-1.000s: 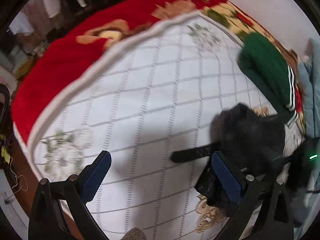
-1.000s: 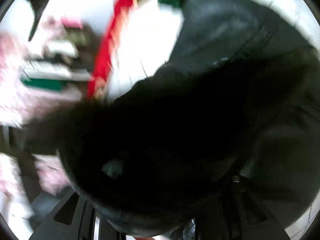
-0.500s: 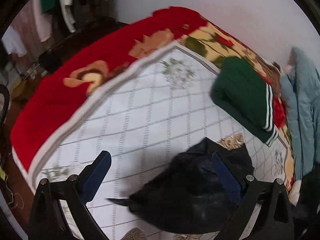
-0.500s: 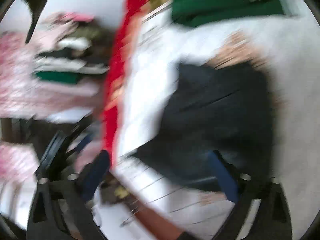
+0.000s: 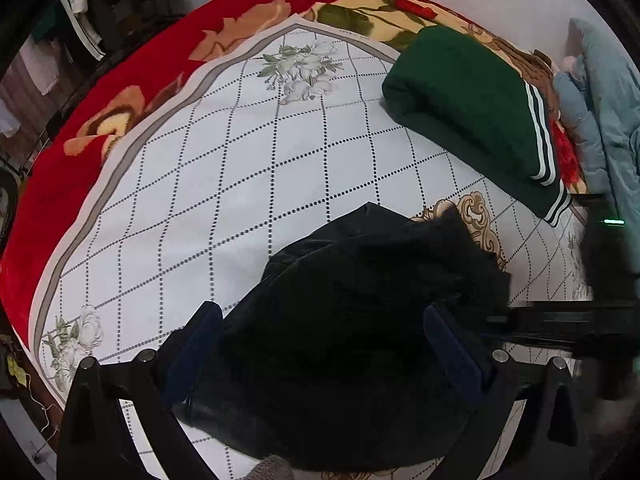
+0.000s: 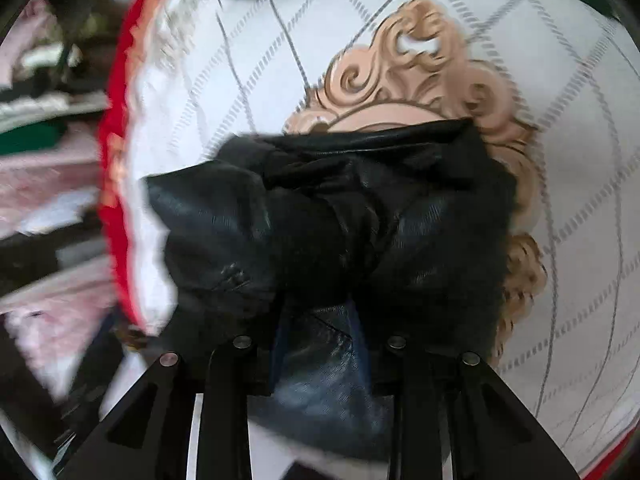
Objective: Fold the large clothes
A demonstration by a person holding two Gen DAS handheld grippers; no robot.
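Observation:
A black leather jacket (image 5: 360, 320) lies crumpled on the white quilted bed cover (image 5: 240, 160), near its front edge. My left gripper (image 5: 324, 348) is open, its blue-padded jaws spread just above the jacket, holding nothing. My right gripper (image 6: 320, 340) is shut on a fold of the black jacket (image 6: 340, 208), which bunches up in front of its jaws. The right gripper also shows at the right edge of the left wrist view (image 5: 560, 320), reaching in at the jacket's right side.
A folded green garment with white stripes (image 5: 472, 108) lies at the back right of the cover. A light blue padded coat (image 5: 600, 112) lies at the far right. A red floral blanket (image 5: 120, 92) rims the bed. Hanging clothes (image 5: 80, 20) are beyond.
The black jacket has dropped onto the cover and spread out. My right gripper, open half a second ago, has shut on a fold of it. My left gripper stays open.

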